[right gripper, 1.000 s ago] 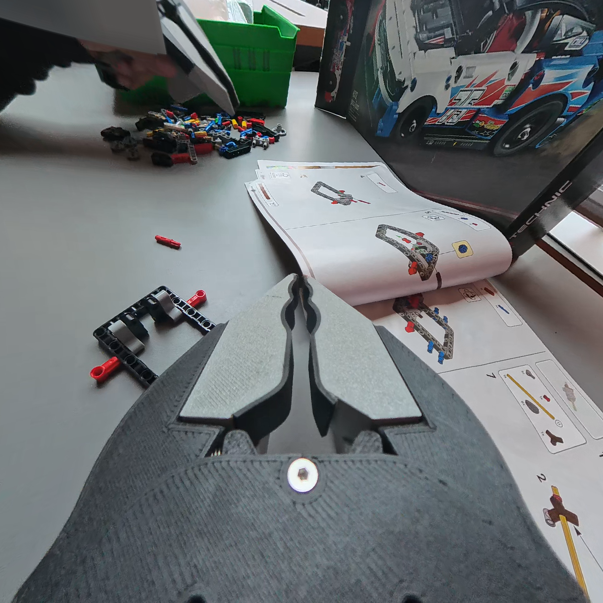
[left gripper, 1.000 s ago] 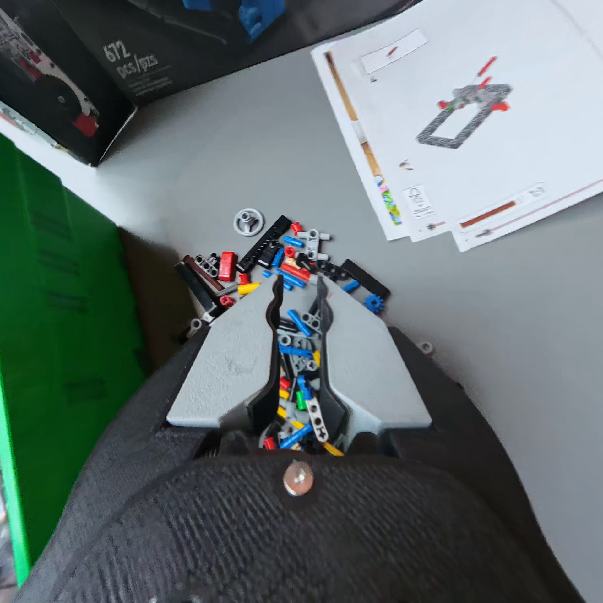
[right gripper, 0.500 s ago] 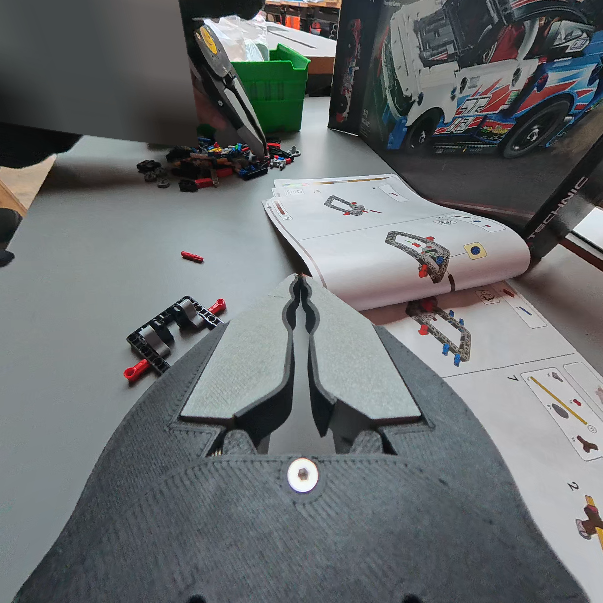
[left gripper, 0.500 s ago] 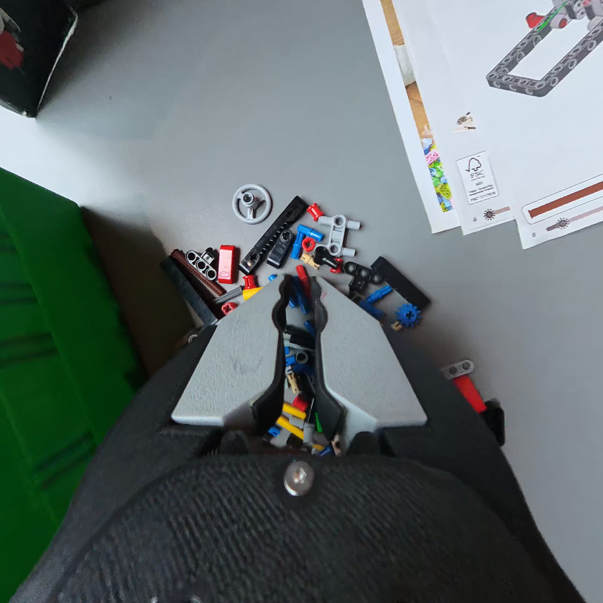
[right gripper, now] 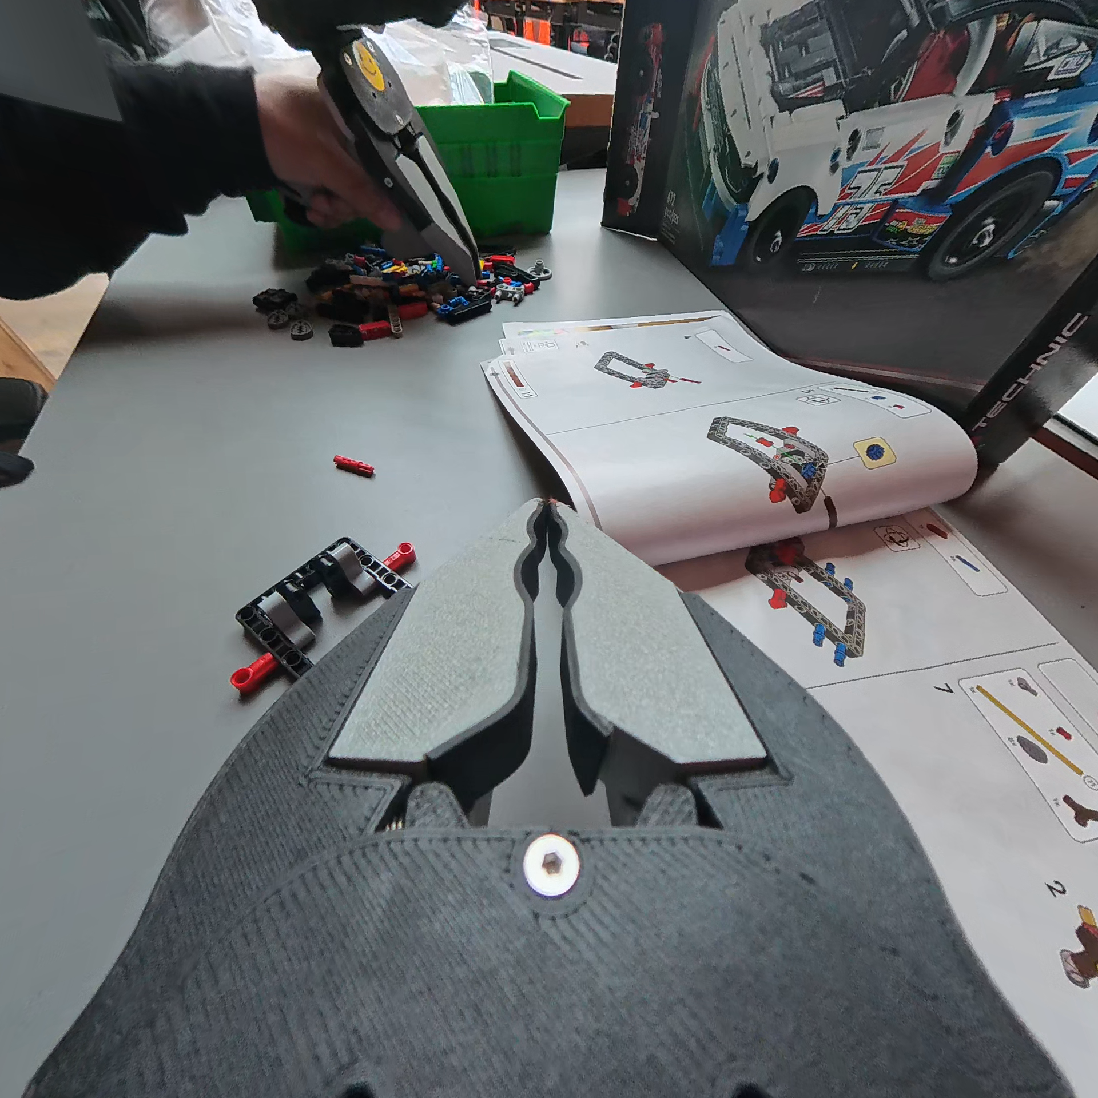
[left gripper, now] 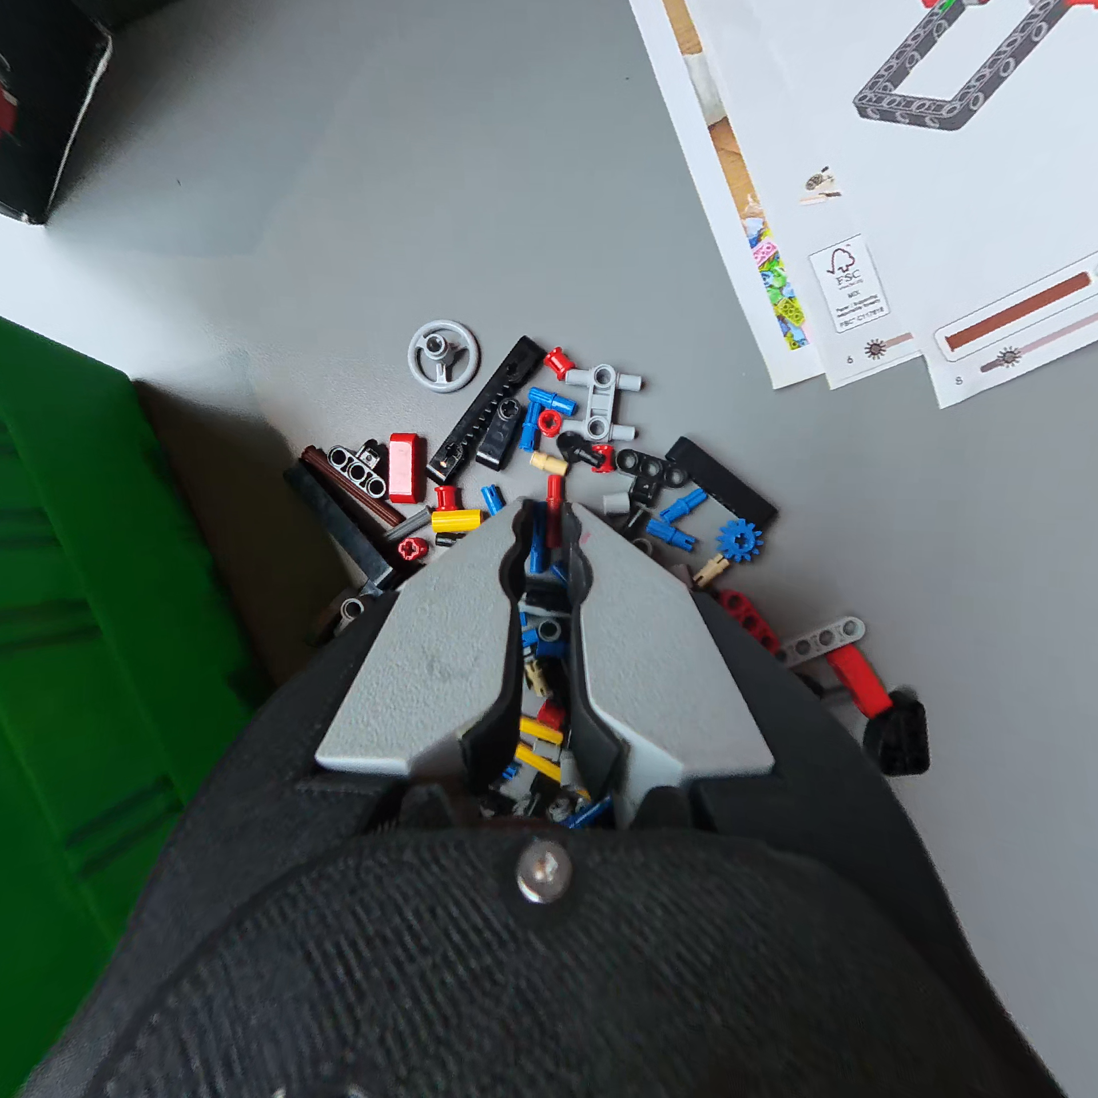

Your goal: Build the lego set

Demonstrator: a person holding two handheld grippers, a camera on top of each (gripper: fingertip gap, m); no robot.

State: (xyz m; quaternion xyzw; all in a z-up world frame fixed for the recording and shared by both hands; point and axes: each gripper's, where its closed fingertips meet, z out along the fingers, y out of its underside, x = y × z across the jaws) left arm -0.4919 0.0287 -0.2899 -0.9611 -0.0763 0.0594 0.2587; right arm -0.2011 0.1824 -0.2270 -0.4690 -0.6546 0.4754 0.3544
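Note:
A pile of small lego parts [left gripper: 570,451] lies on the grey table beside a green bin. My left gripper [left gripper: 546,512] points down into the pile, its tips closed to a narrow gap on a red pin [left gripper: 554,499], with a blue pin [left gripper: 538,538] alongside. In the right wrist view it [right gripper: 475,276] is held by a hand, tip on the pile [right gripper: 404,291]. My right gripper [right gripper: 546,505] is shut and empty, above the table by the booklet's edge. A black frame assembly [right gripper: 324,600] with grey parts and red pins lies to its left.
An open instruction booklet [right gripper: 742,428] lies on the right, also in the left wrist view [left gripper: 950,178]. The set's box [right gripper: 861,178] stands behind it. A green bin [right gripper: 505,154] stands behind the pile. A loose red pin [right gripper: 353,465] lies mid-table. A grey steering wheel [left gripper: 444,355] lies at the pile's far edge. One gripper's finger ends stand about 35 centimetres off the other's.
My left gripper has dropped lower into the pile and its fingers have closed in around the red pin. My right gripper has stayed shut and drawn back slightly.

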